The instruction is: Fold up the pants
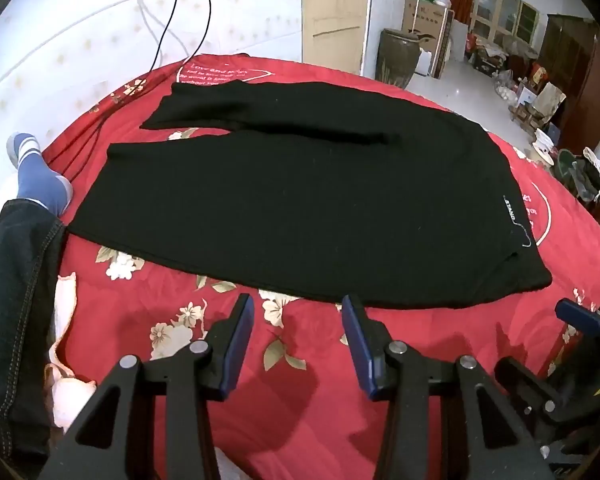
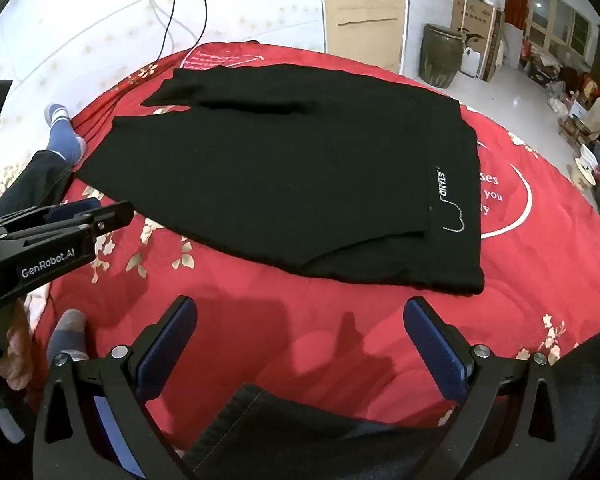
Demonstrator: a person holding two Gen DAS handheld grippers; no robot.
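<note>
Black pants (image 1: 300, 200) lie spread flat on a red flowered bedspread (image 1: 300, 380), waistband to the right with a white "STAND" print (image 2: 442, 184), legs running left and far. The far leg's end is folded over itself. My left gripper (image 1: 298, 306) is open and empty, just short of the pants' near edge. My right gripper (image 2: 300, 312) is open wide and empty, a little short of the waistband's near corner (image 2: 460, 284). The left gripper also shows in the right wrist view (image 2: 88, 208), and the right gripper at the right edge of the left wrist view (image 1: 580, 316).
My leg in dark jeans (image 1: 16, 300) and blue sock (image 1: 36, 176) rests at the bed's left; my knee (image 2: 300, 432) lies under the right gripper. Black cables (image 1: 188, 12) hang on the wall behind. A brown jar (image 1: 398, 56), boxes and clutter stand on the floor at right.
</note>
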